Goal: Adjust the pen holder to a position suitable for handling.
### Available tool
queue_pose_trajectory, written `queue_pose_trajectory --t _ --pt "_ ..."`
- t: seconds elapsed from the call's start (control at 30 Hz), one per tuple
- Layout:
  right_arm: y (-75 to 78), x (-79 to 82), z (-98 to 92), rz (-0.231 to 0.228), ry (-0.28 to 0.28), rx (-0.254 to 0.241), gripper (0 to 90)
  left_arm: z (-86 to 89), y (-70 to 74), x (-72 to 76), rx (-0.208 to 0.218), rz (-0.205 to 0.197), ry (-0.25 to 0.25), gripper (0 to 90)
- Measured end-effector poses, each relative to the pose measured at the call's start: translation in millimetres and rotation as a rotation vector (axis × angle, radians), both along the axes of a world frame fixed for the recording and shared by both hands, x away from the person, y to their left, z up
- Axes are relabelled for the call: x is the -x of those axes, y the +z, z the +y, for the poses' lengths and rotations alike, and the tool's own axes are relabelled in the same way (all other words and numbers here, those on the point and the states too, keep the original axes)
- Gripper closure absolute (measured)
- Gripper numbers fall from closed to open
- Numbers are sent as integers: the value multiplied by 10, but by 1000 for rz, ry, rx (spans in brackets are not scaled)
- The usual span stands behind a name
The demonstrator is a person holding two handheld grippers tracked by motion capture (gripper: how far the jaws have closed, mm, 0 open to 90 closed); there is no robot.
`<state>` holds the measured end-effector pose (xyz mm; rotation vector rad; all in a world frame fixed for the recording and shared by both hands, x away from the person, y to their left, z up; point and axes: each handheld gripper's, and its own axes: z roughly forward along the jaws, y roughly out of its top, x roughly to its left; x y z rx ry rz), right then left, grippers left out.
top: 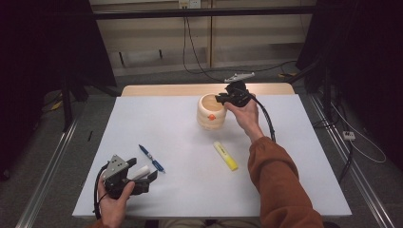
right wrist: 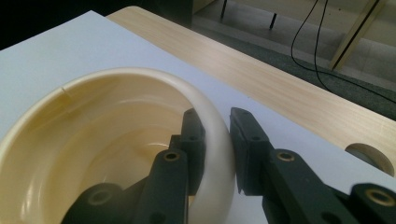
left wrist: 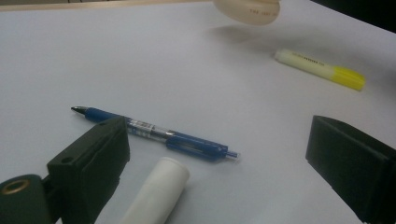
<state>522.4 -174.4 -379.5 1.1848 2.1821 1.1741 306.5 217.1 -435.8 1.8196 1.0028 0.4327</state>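
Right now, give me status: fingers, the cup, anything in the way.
Right gripper shut on cream cup rim. Left gripper open, white tube between its fingers. Blue pen and yellow highlighter lie clear of the cup.

1. The right gripper pinches the rim of a cream cup.
2. One black jaw is inside the cup. The other jaw is outside it.
3. The cup is over a white table top.
4. A wooden strip runs along the far edge.
5. A black cable lies on the floor behind.
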Motion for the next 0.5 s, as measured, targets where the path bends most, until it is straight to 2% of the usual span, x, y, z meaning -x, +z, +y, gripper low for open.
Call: queue_pose_trajectory --t 0.17,0.37,0.5 --pt "45 129 -18 -5 -3 -1 762 0 5 -1 -1 -2 1 62" --pt "140 319 -2 -25 21 0 762 47 19 -15 15 -8 27 62" --pt "184 453 13 -34 36 -22 762 70 20 -19 26 -11 25 63"
